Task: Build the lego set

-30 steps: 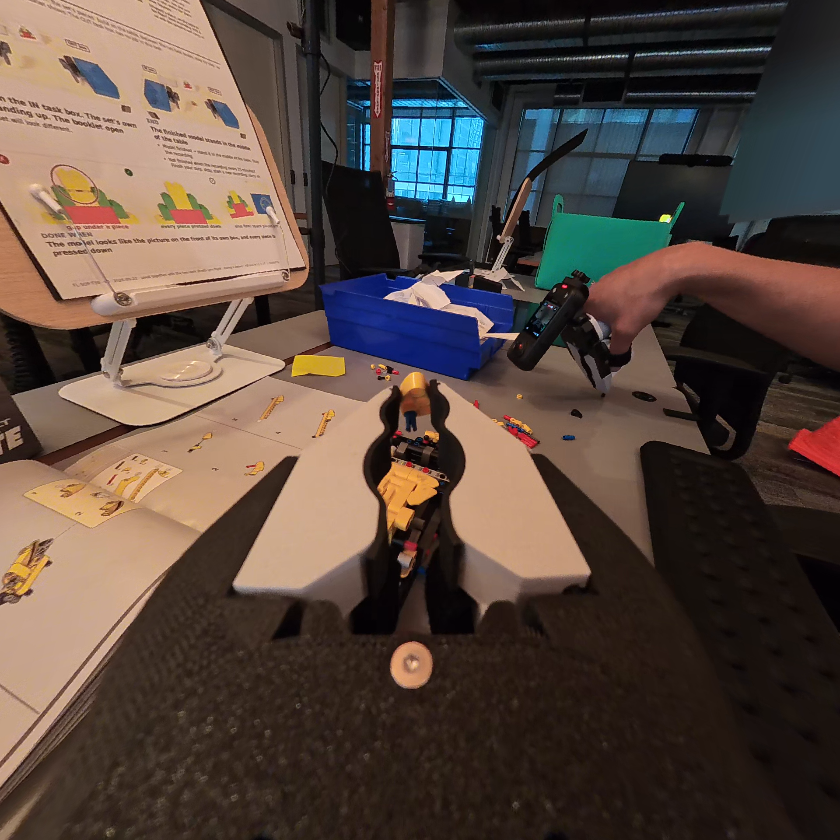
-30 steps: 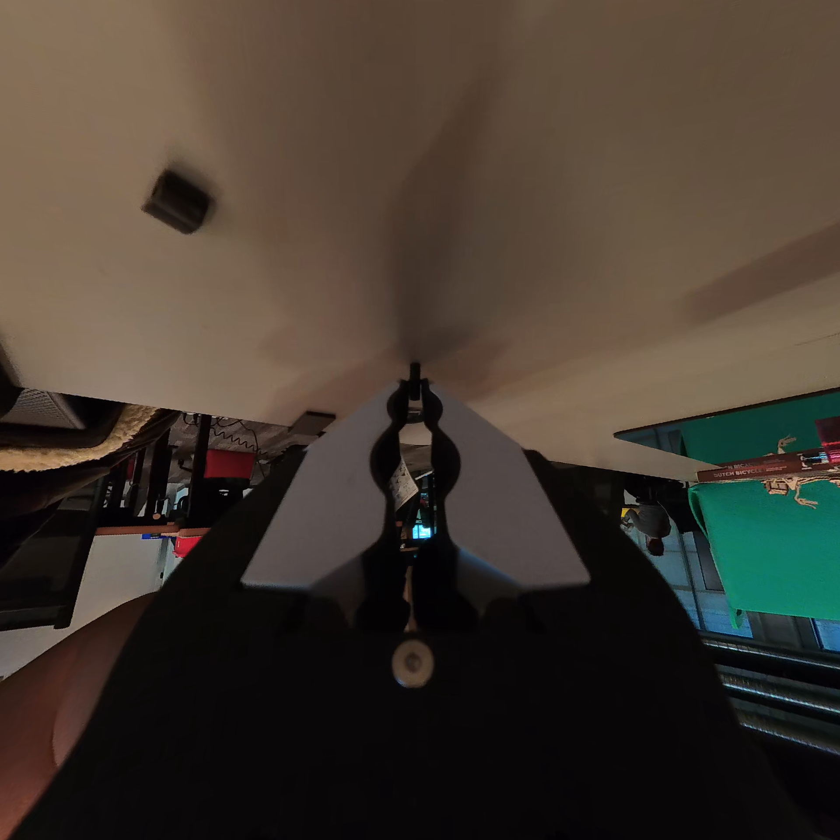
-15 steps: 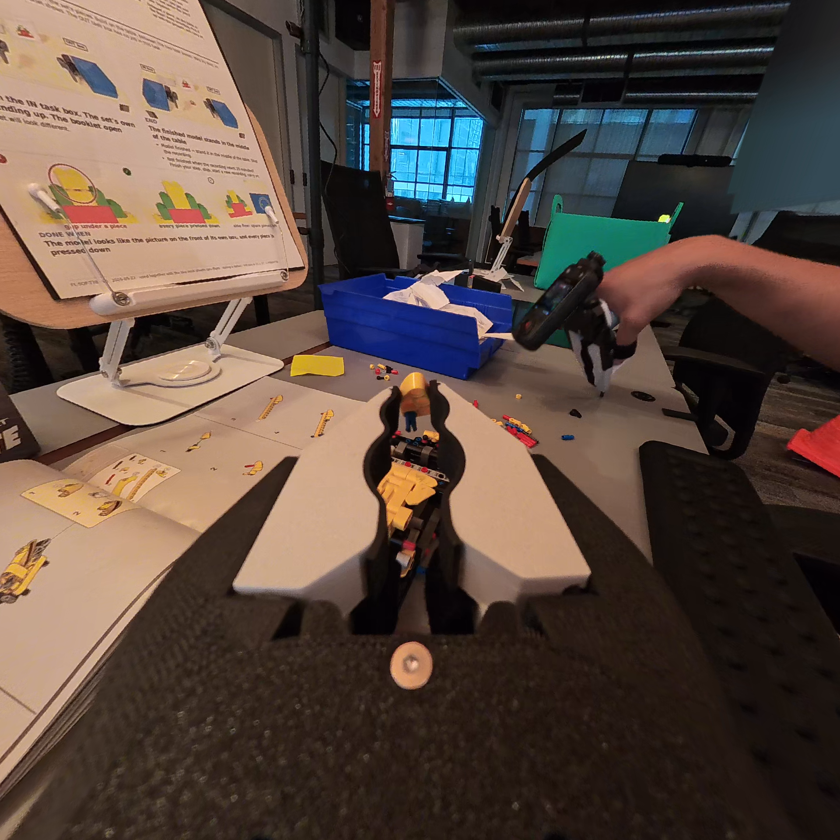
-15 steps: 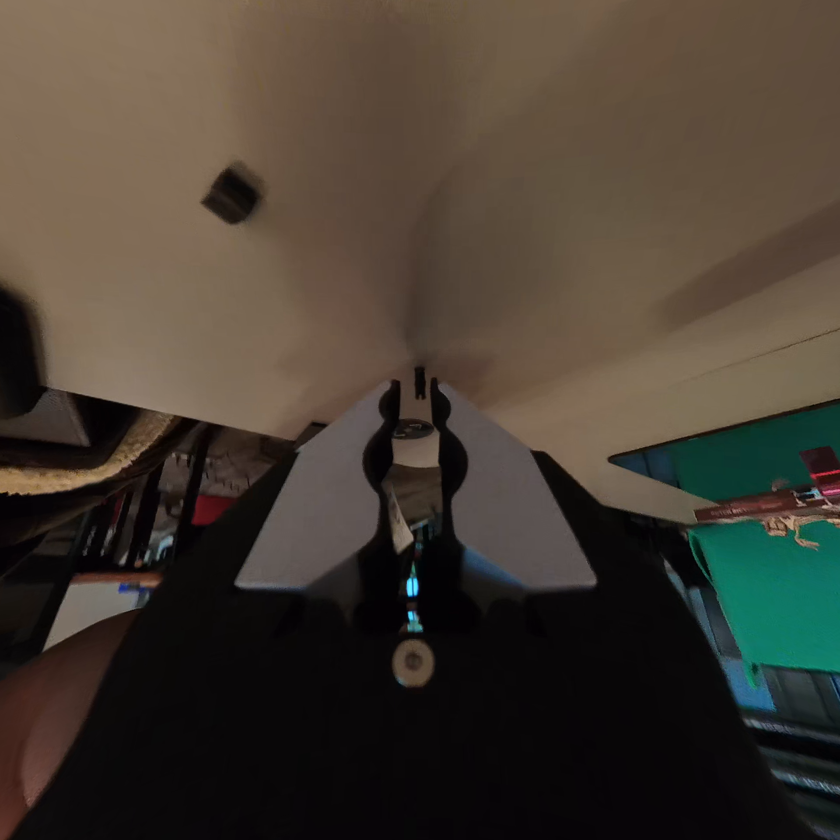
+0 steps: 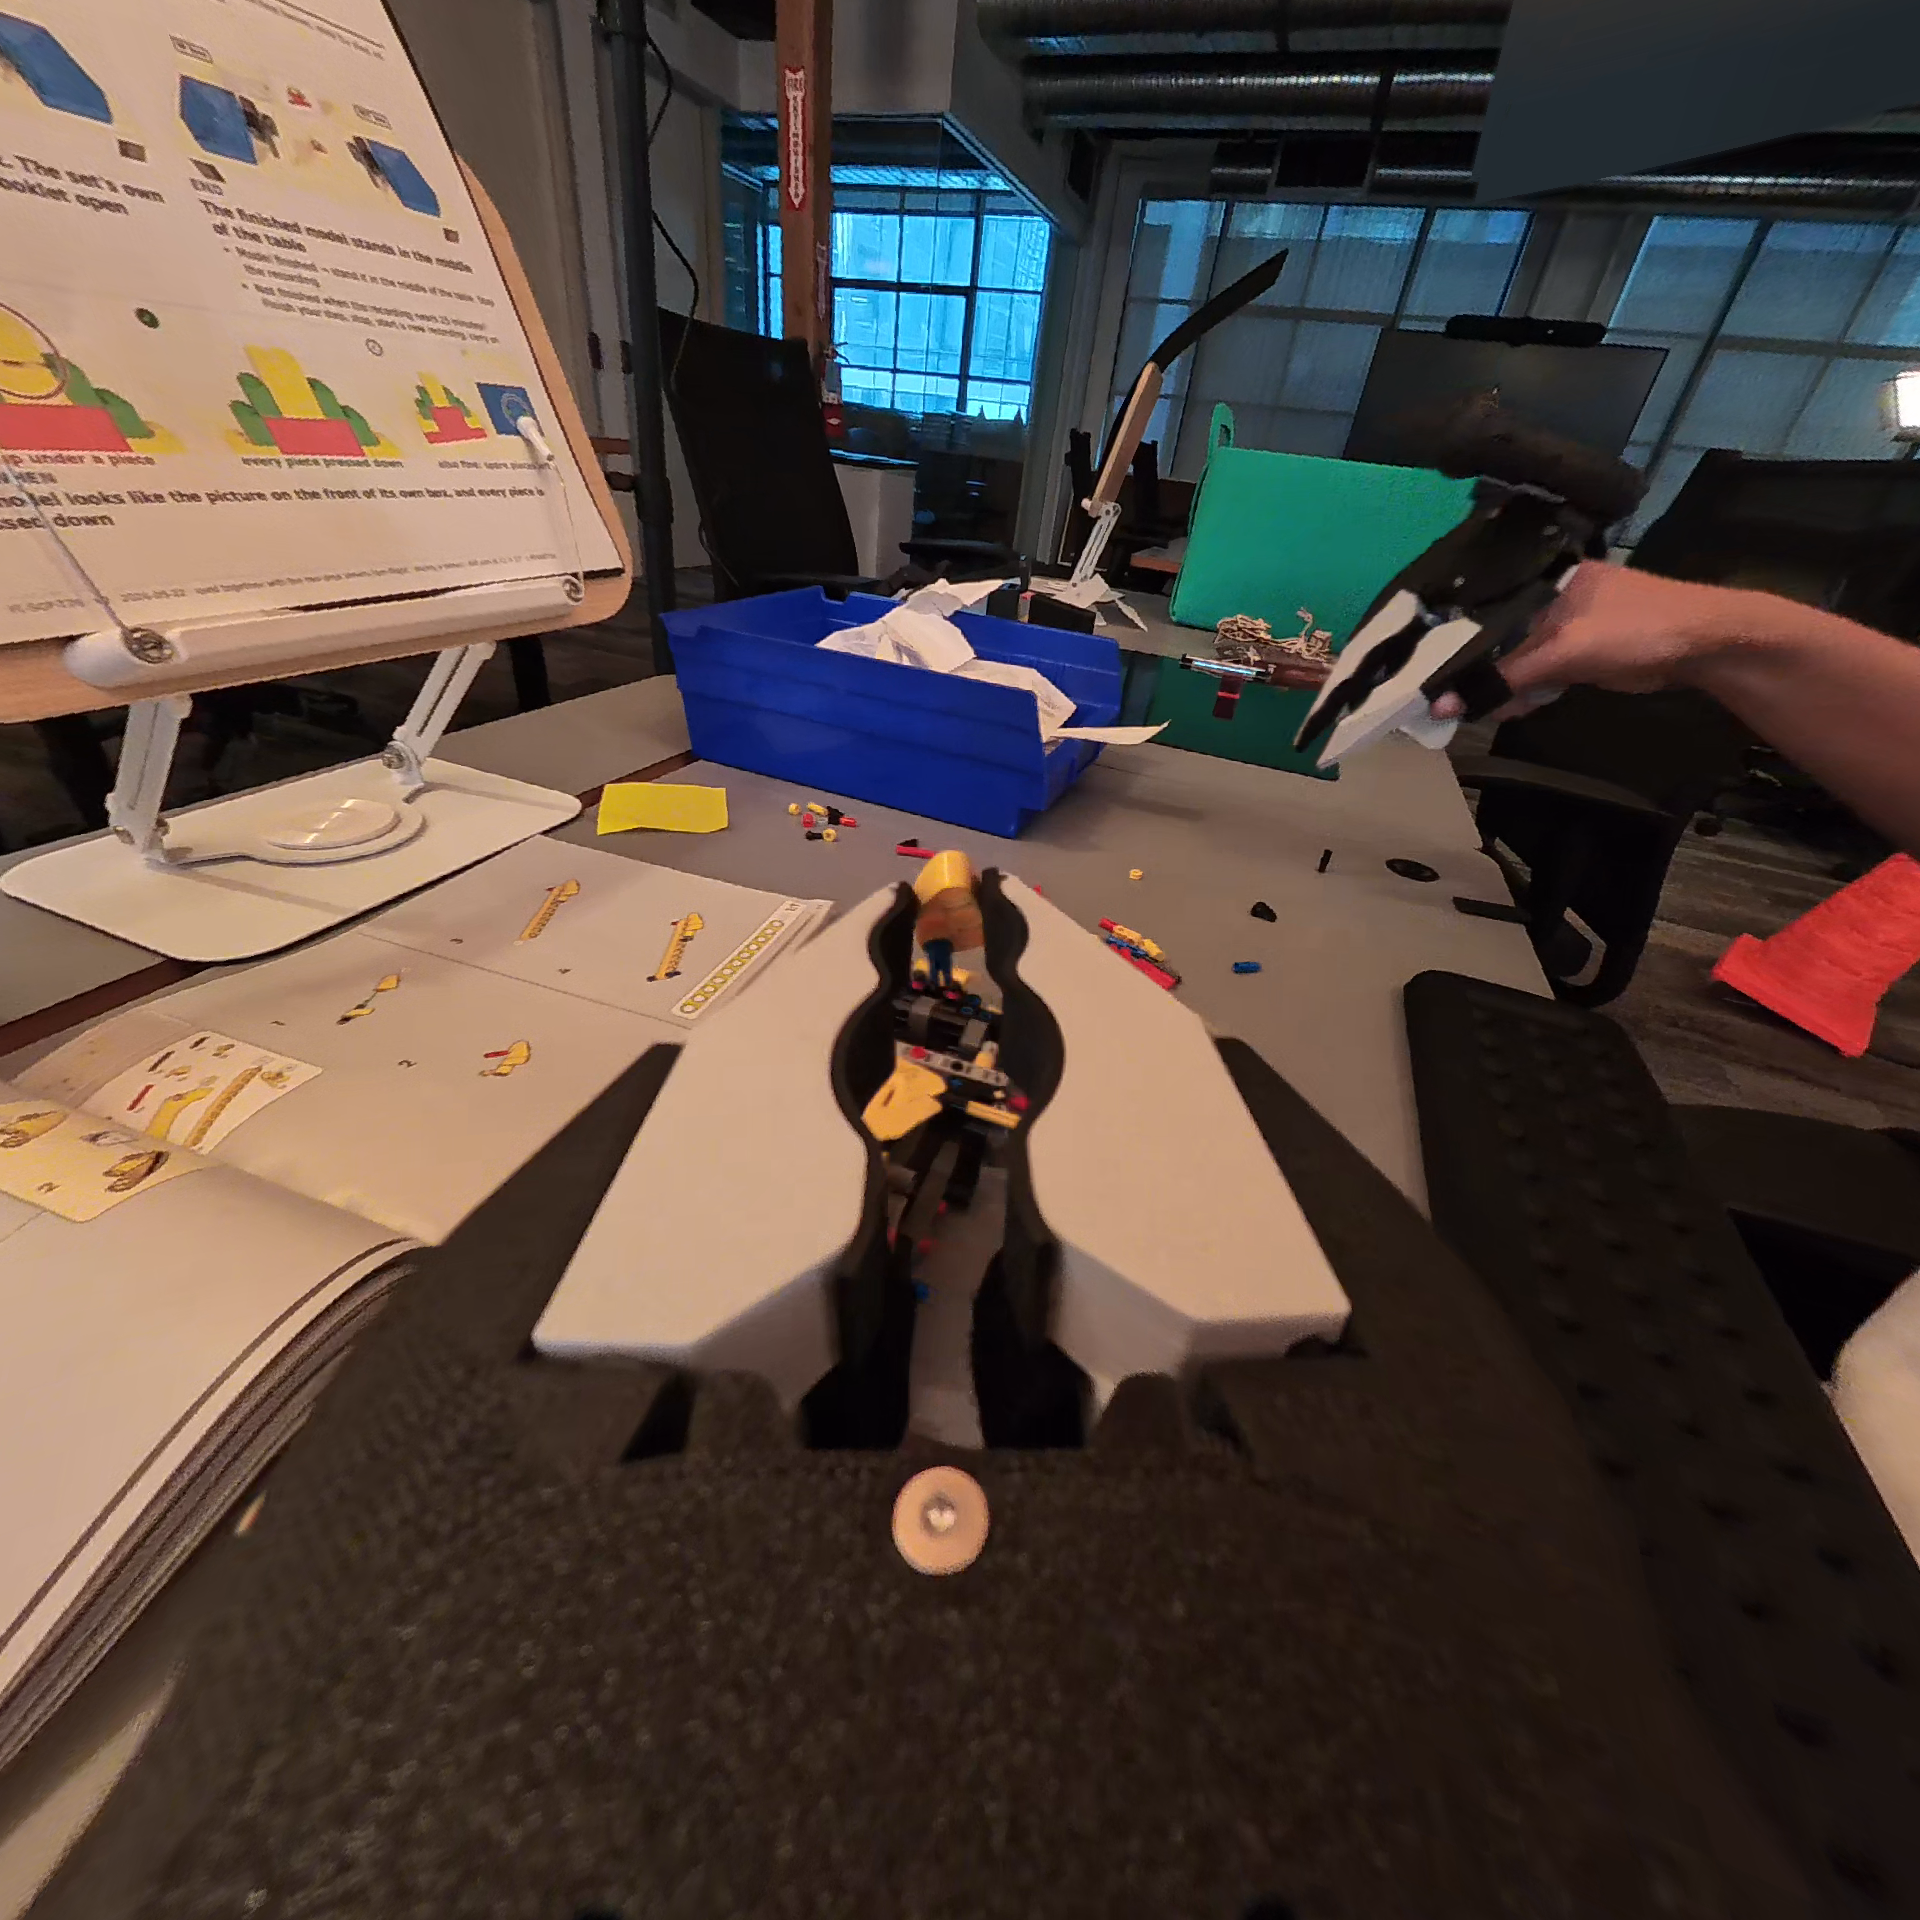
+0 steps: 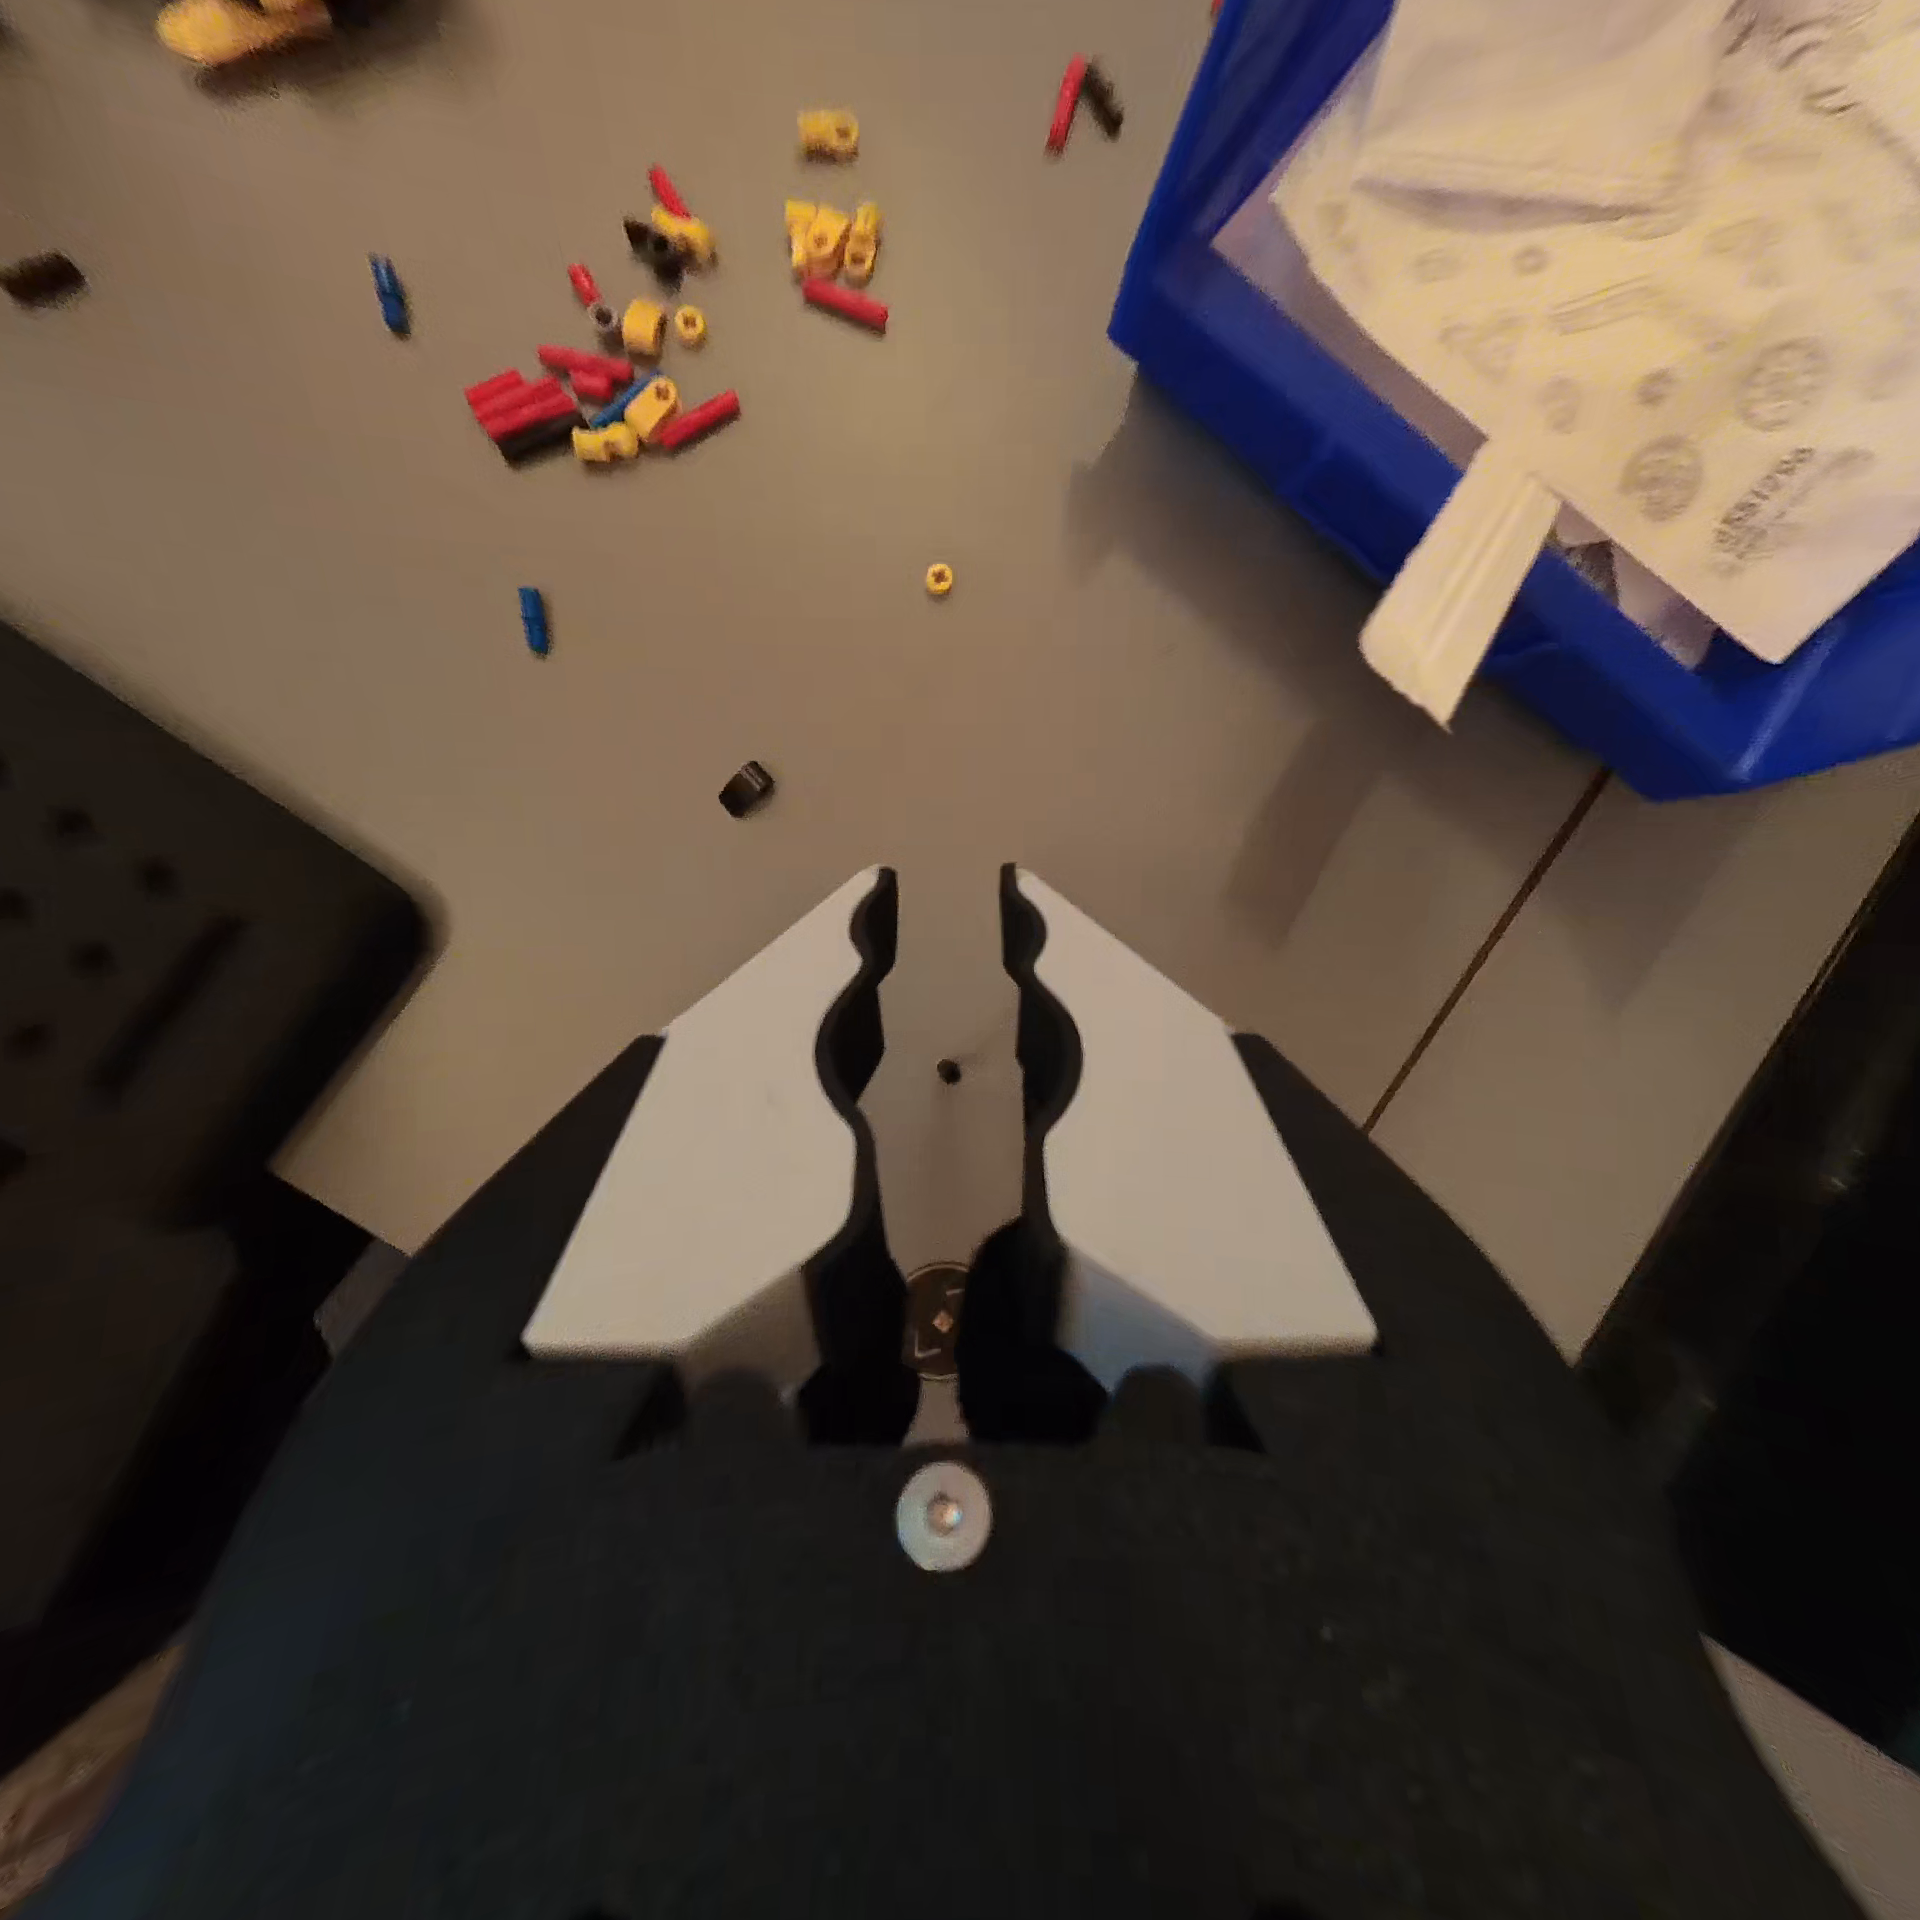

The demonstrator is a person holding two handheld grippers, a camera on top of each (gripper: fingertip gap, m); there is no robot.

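My left gripper [image 5: 945, 899] is shut on a partly built yellow and black lego model [image 5: 940, 1086], held above the grey table [image 5: 1299, 831]. My right gripper [image 6: 948, 883] is open and empty, pointing down at the table. It also shows in the left wrist view [image 5: 1340, 727], raised at the right. A tiny black piece [image 6: 948, 1070] lies on the table between its fingers. A black piece [image 6: 746, 788] and a yellow ring [image 6: 939, 579] lie just ahead. A pile of red, yellow and blue pieces [image 6: 603, 395] lies farther off.
A blue bin [image 5: 883, 717] with crumpled paper bags [image 6: 1662, 260] stands at the back. An open instruction booklet [image 5: 312, 1091] lies at the left, behind it a sheet on a stand [image 5: 260, 312]. A black mat [image 5: 1610, 1247] lies at the right. A green bin [image 5: 1320, 540] stands beyond. The grippers' ends are close to 40 centimeters from one another.
My right gripper has risen from the table surface, swung round to look down at it, and opened. My left gripper still holds the model in about the same place.
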